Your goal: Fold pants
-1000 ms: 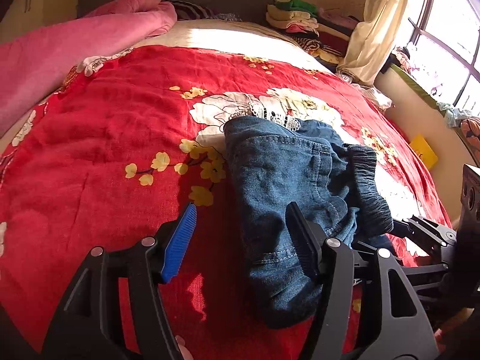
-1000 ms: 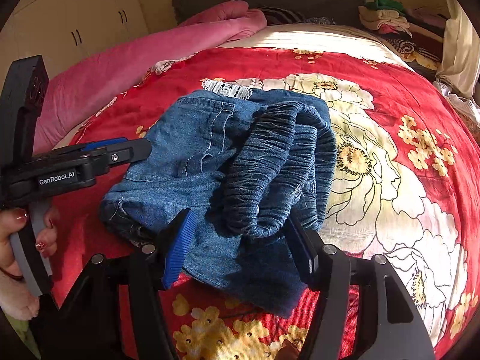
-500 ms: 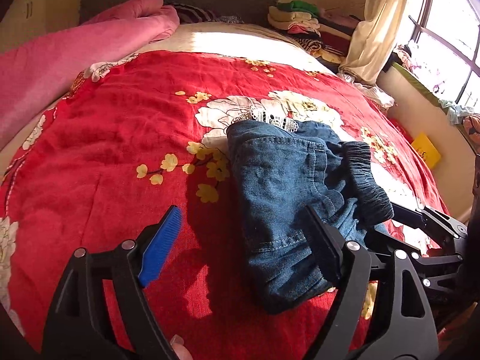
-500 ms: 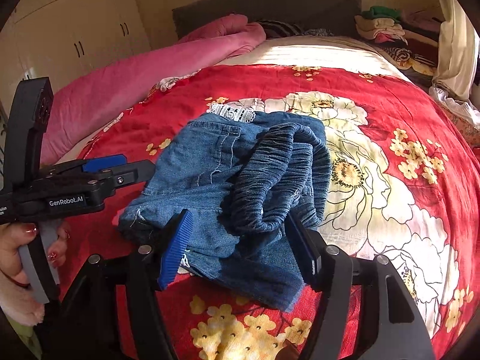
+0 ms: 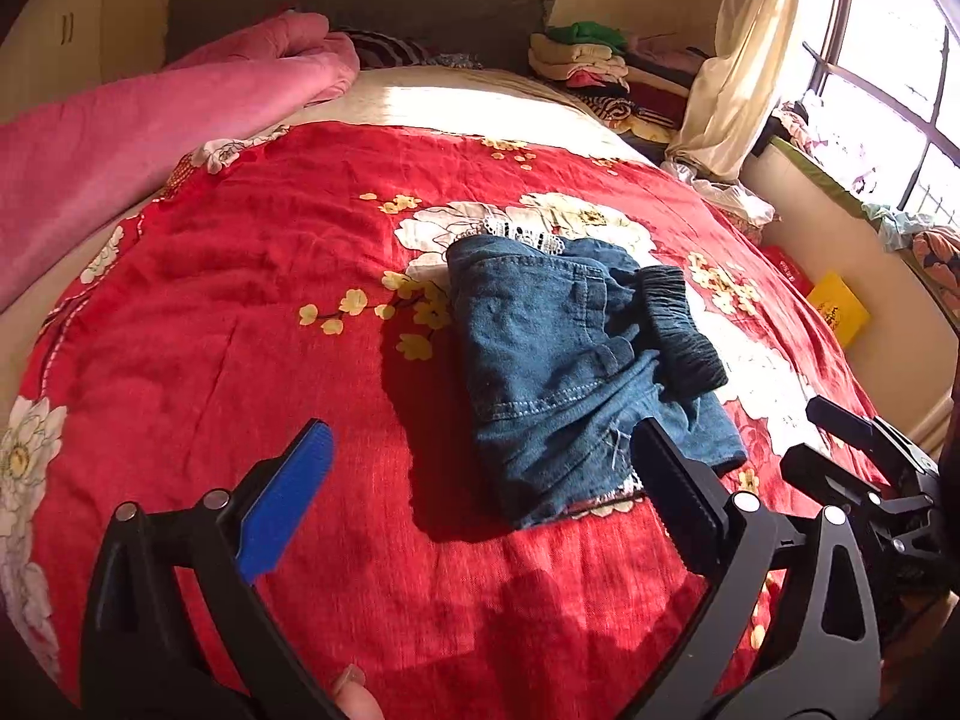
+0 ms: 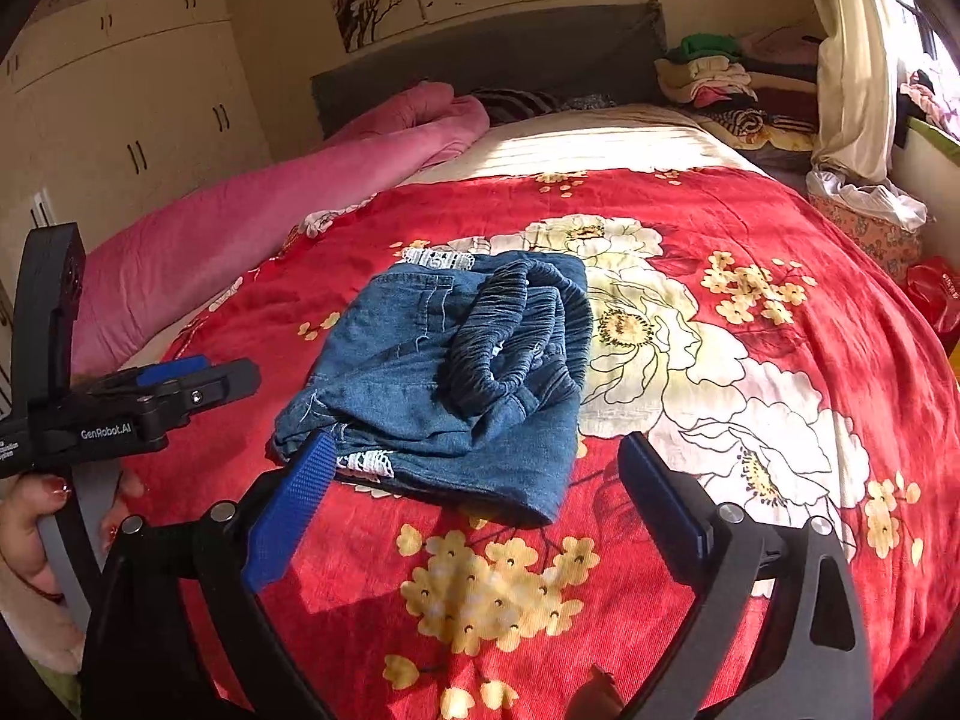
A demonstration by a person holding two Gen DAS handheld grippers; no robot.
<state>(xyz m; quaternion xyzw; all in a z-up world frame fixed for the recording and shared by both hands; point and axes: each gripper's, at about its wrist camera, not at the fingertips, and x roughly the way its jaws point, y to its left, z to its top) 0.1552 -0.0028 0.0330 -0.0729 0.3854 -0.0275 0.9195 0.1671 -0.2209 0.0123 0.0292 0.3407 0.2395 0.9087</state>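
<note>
"GenRobot.AI" printed white on left tool (image 6: pixel 198 381) body; nothing else legible.

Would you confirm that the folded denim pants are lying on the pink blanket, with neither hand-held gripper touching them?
Not quite: the folded denim pants lie on the red floral bedspread; the pink blanket sits apart along the bed's edge, as the right wrist view shows. Neither hand-held gripper touches them.
</note>
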